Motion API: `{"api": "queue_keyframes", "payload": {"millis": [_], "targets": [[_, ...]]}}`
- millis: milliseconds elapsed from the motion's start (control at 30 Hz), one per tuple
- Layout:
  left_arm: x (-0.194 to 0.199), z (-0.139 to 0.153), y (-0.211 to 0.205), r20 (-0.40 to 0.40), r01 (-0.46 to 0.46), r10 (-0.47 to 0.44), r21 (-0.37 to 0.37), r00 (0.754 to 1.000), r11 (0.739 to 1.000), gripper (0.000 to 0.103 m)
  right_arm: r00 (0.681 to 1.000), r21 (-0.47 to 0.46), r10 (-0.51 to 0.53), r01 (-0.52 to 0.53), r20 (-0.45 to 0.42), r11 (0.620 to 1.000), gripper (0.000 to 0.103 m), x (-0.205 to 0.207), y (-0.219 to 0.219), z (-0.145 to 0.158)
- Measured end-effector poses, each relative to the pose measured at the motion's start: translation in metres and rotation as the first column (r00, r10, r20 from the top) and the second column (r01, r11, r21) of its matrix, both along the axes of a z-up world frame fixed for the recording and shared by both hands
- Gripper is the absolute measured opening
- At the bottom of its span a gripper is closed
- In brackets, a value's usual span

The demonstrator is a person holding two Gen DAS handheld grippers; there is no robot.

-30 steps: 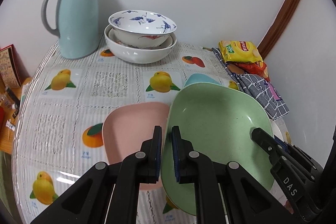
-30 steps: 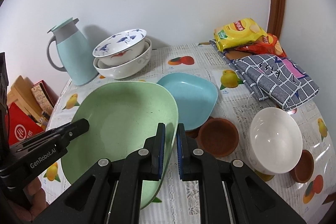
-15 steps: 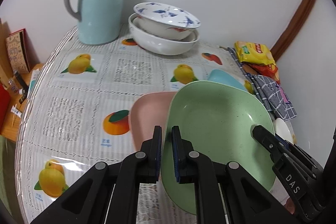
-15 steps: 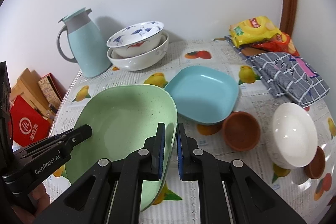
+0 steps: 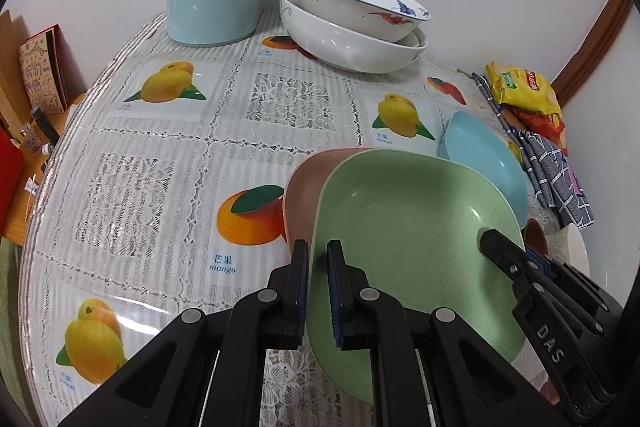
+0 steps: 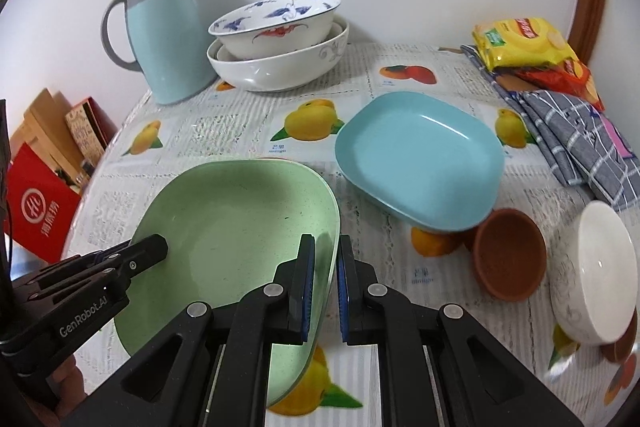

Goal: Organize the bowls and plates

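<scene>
Green plate (image 5: 412, 239) is held at both ends: the left gripper (image 5: 318, 291) clamps its left rim, one finger on the outside and one inside the dish, and the right gripper (image 6: 325, 287) pinches the opposite rim the same way, its fingers closed onto the thin edge. In the left wrist view the right gripper's black fingers (image 5: 504, 255) reach in over the plate's far side; in the right wrist view the left gripper's fingers (image 6: 136, 255) do likewise.

Under the green plate's far-left edge, partly covered by it, lies a pink plate (image 5: 308, 187) on the surface (image 5: 140, 195), which wears a lace-pattern cloth printed with fruit. Whether the green plate touches the pink one cannot be told.

Beyond to the right sits a blue plate (image 6: 420, 155), its near edge propped on a small brown bowl (image 6: 508, 259). Just beside that bowl, further right, a white bowl (image 6: 596, 271) leans tilted. At the back of the surface a blue-patterned bowl (image 6: 280, 23) nests in a larger white bowl (image 6: 280, 67), next to a pale blue jug (image 6: 164, 31). Snack packets (image 6: 524, 51) and a checked cloth (image 6: 584, 139) lie at the right edge.
</scene>
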State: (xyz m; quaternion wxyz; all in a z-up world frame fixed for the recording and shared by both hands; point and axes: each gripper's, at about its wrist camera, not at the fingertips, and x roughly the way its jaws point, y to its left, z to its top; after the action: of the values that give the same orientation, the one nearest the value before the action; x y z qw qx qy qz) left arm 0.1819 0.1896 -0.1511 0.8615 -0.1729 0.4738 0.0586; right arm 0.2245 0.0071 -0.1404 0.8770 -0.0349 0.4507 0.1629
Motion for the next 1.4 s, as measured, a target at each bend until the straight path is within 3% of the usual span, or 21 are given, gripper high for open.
{"api": "queue_keyframes", "payload": {"millis": [400, 767, 900, 1067, 1167, 1267, 1400], "targets": [[0.016, -0.009, 0.001, -0.013, -0.003, 0.003, 0.000, 1.000, 1.000, 0.010, 0.999, -0.045, 0.037, -0.037, 0.002, 0.998, 0.011, 0.034, 0.012, -0.016], [0.017, -0.009, 0.002, -0.028, 0.006, -0.006, -0.009, 1.000, 1.000, 0.010, 0.997, -0.019, 0.070, -0.070, 0.012, 0.997, 0.014, 0.053, 0.020, -0.020], [0.015, -0.009, 0.000, -0.057, 0.012, -0.013, -0.009, 0.998, 1.000, 0.015, 0.996, -0.009, 0.085, -0.085, 0.007, 0.996, 0.015, 0.055, 0.022, -0.019], [0.006, 0.002, -0.003, -0.031, 0.015, -0.014, 0.016, 0.999, 1.000, 0.036, 0.995, 0.001, 0.086, -0.087, 0.047, 0.996, 0.043, 0.047, 0.017, -0.009], [0.001, 0.012, -0.004, -0.014, 0.003, -0.003, 0.050, 1.000, 0.999, 0.048, 0.995, 0.010, 0.074, -0.075, 0.072, 0.997, 0.046, 0.040, 0.009, 0.001], [-0.003, 0.021, -0.006, 0.006, 0.003, -0.003, 0.071, 1.000, 0.997, 0.049, 0.996, 0.037, 0.057, -0.060, 0.072, 0.998, 0.058, 0.035, -0.004, 0.009], [-0.009, 0.032, -0.011, 0.024, -0.002, 0.000, 0.079, 1.000, 0.997, 0.049, 0.996, 0.071, 0.015, -0.021, 0.089, 0.997, 0.063, 0.024, -0.030, 0.023]]}}
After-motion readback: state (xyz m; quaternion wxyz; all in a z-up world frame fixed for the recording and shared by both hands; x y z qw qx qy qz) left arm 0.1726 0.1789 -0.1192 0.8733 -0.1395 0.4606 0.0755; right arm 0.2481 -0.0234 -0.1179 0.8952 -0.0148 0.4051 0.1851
